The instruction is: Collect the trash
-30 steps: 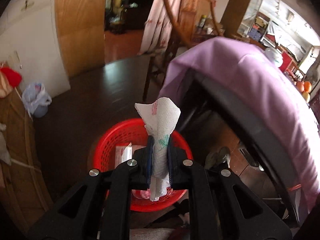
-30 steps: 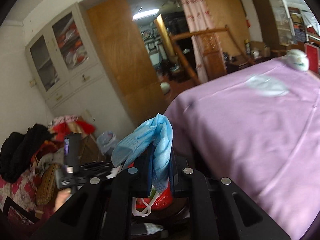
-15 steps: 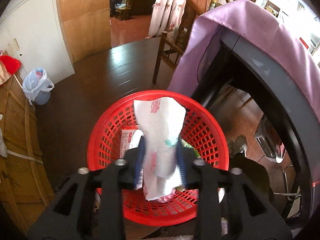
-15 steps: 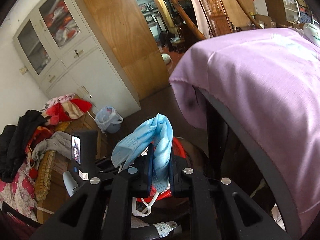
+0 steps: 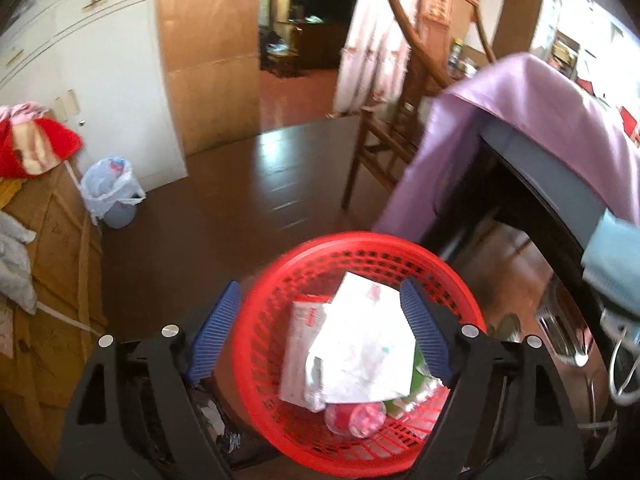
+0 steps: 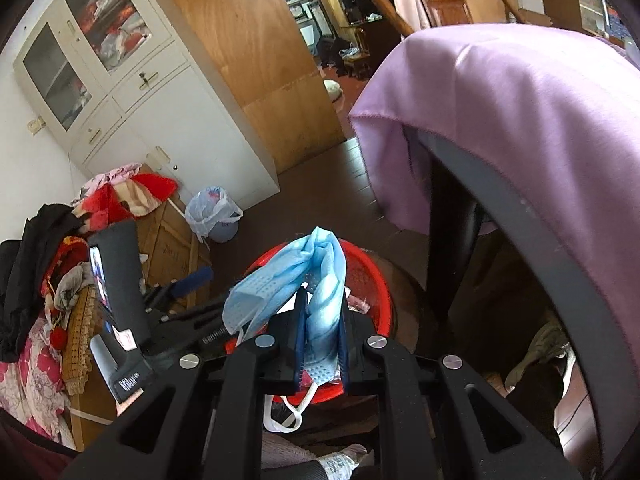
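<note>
A red mesh basket (image 5: 280, 276) stands on the dark floor below my left gripper (image 5: 320, 300), which is open and empty above it. A white printed paper napkin (image 5: 364, 356) lies in the basket on top of a white packet and a pink wrapper. My right gripper (image 6: 322, 312) is shut on a blue face mask (image 6: 296, 272), whose white ear loops hang down below the jaws. It holds the mask above the near side of the basket (image 6: 372, 280). The mask also shows at the right edge of the left wrist view (image 5: 612, 264).
A table under a purple cloth (image 6: 520, 120) rises at the right, close to the basket. A wooden chair (image 5: 392, 128) stands behind it. A small bin with a plastic liner (image 5: 112, 192) sits by the white cabinet (image 6: 168, 112). Clothes are piled on crates at the left (image 6: 60, 264).
My left gripper has opened and the paper napkin has dropped into the red basket. My right gripper has come lower and nearer the basket, still holding the mask.
</note>
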The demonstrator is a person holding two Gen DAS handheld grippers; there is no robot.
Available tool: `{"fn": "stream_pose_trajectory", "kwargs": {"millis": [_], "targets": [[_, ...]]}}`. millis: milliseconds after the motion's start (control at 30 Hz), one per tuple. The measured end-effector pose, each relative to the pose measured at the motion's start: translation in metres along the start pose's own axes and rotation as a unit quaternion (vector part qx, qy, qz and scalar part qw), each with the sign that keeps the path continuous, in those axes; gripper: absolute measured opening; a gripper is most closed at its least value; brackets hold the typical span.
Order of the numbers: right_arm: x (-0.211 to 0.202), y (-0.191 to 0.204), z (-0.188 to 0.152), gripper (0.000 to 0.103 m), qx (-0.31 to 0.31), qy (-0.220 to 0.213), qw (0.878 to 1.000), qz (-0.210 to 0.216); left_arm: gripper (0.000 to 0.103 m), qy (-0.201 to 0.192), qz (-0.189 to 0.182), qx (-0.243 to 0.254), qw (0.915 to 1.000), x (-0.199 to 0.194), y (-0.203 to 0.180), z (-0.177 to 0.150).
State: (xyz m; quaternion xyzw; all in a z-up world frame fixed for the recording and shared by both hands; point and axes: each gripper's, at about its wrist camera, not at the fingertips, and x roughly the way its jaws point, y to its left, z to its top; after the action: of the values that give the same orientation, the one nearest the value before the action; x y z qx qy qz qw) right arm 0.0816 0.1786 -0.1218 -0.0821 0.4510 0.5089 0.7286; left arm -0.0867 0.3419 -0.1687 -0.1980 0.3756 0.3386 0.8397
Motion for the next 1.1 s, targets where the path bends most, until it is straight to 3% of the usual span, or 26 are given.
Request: {"fn": "stream_pose_trajectory", "kwargs": {"millis": [333, 467, 767, 1100], "targets": [[0.05, 0.014, -0.002, 0.018, -0.016, 0.048, 0.998, 0.023, 0.085, -0.034, 0.052, -0.041, 0.9972, -0.006, 0.026, 0.009], [0.058, 0.016, -0.002, 0.042, -0.02, 0.05, 0.998, 0.021, 0.085, -0.028, 0.052, -0.047, 0.9972, -0.003, 0.031, 0.011], [0.047, 0.017, -0.007, 0.042, -0.022, 0.043, 0.998, 0.029, 0.087, -0.036, 0.052, -0.052, 0.9967, -0.017, 0.029, 0.01], [0.006, 0.013, -0.025, 0.042, -0.023, 0.013, 0.999, 0.021, 0.091, -0.067, 0.093, 0.003, 0.9934, -0.076, 0.004, 0.012]]}}
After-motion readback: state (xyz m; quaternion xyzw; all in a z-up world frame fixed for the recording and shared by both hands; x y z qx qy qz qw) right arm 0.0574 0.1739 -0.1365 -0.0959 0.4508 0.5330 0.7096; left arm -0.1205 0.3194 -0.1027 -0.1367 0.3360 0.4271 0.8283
